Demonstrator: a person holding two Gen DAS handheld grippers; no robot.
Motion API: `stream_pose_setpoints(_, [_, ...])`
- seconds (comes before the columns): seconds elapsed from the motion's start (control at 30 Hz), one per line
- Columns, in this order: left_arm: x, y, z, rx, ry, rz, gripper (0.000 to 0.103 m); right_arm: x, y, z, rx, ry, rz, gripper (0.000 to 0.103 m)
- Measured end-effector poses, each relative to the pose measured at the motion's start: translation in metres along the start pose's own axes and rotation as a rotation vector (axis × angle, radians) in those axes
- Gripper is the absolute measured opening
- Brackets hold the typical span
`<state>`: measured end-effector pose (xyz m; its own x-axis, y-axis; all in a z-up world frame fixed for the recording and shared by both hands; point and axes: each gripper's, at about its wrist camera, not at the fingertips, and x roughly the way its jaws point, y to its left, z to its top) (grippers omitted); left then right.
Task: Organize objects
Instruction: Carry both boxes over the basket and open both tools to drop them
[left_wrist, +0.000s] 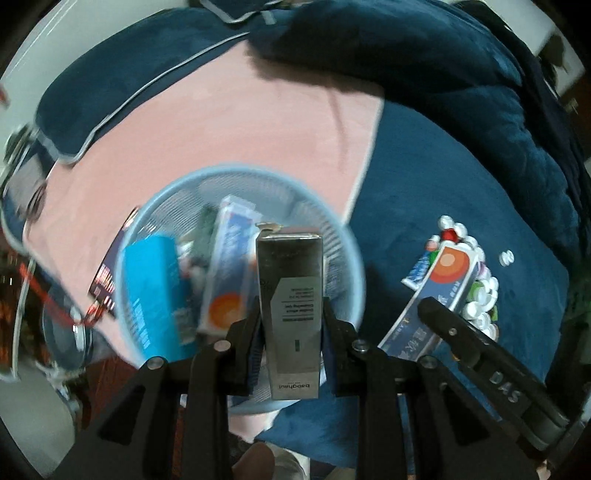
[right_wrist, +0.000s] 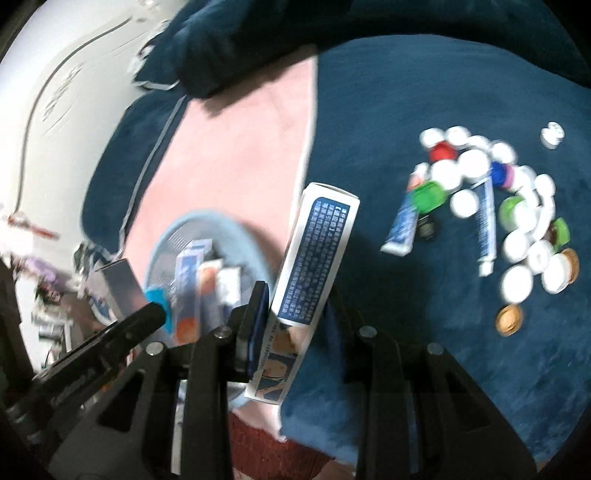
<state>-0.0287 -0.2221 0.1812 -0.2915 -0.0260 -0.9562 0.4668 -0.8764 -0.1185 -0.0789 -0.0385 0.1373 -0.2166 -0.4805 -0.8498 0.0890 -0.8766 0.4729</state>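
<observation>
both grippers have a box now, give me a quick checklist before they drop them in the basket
1. Left gripper shut on the silver box: ok.
2. Right gripper shut on the white and blue box: ok.
3. Silver box over the blue basket: ok.
4. White and blue box over the basket: not ok, it hangs beside the rim.
5. Room in the basket: cannot tell, several boxes already stand in it.
6. Bottle caps and tubes on the blue blanket clear of the path: ok.
</observation>
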Motion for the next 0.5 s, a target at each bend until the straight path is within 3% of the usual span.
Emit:
stream_pose_setpoints(0.2, [0.015, 0.045, -0.019, -0.039, 0.025, 0.053, 0.027, 0.018, 0.045, -0.011, -0.092, 0.02, 0.044, 0.03])
stream_pose_setpoints(0.3, [0.015, 0.059, -0.013, -0.093, 0.007, -0.024, 0.027, 0.035, 0.064, -0.017, -0.161, 0.054, 0.025, 0.03])
stream_pose_setpoints(0.37, [0.022, 0.063, -0.012, -0.101, 0.011, -0.028, 0.026, 0.049, 0.075, -0.018, -0.204, 0.092, 0.04, 0.032])
stream_pose_setpoints(0.4, [0.024, 0.065, -0.011, -0.103, 0.008, -0.002, 0.031, 0.057, 0.078, -0.017, -0.214, 0.111, 0.054, 0.031])
stream_pose_setpoints(0.5, [0.026, 0.077, -0.013, -0.118, 0.015, 0.035, 0.063, 0.064, 0.072, -0.015, -0.174, 0.117, 0.061, 0.038])
